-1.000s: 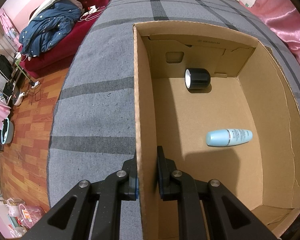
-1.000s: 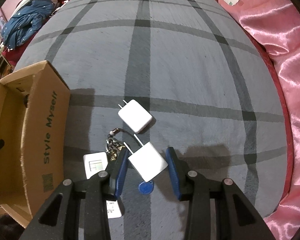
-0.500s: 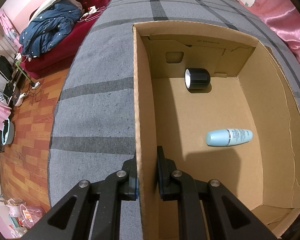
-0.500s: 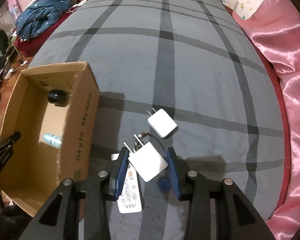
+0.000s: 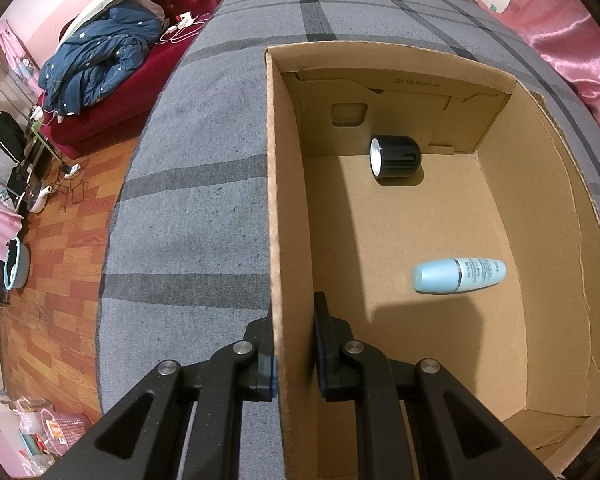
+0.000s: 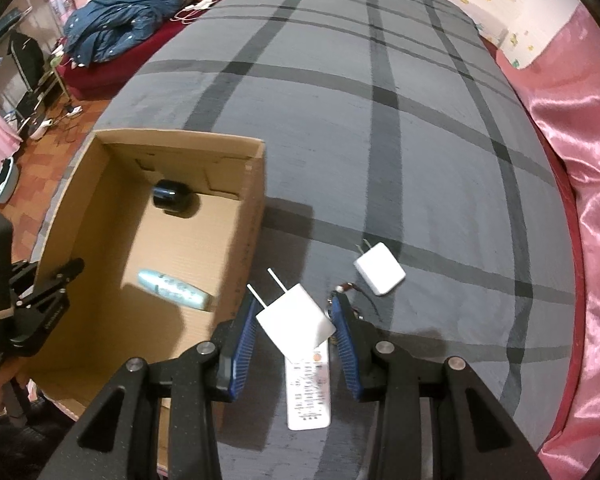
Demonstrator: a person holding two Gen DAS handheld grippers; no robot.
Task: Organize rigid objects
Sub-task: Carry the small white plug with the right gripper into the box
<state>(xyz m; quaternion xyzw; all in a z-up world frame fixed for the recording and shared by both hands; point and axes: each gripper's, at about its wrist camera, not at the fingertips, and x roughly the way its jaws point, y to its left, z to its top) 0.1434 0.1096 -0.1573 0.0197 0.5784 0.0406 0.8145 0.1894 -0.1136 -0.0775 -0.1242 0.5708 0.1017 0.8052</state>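
Note:
My left gripper (image 5: pixel 294 344) is shut on the near left wall of an open cardboard box (image 5: pixel 276 208); it also shows in the right wrist view (image 6: pixel 40 292). Inside the box lie a black cylinder (image 5: pixel 396 157) and a pale blue bottle (image 5: pixel 458 275). My right gripper (image 6: pixel 296 320) is shut on a white plug charger (image 6: pixel 294 320), held in the air just right of the box (image 6: pixel 256 216). On the bed below lie a second white charger (image 6: pixel 379 269), a white remote (image 6: pixel 308 392) and a key cord (image 6: pixel 346 290).
The box stands on a grey striped bed (image 6: pixel 380 120). A pink satin quilt (image 6: pixel 580 200) lies along the right side. A red sofa with a blue jacket (image 5: pixel 100 56) and wooden floor (image 5: pixel 48 240) lie to the left.
My right gripper has lifted the white charger off the bed and carried it left, toward the box. The left gripper and the box have not moved.

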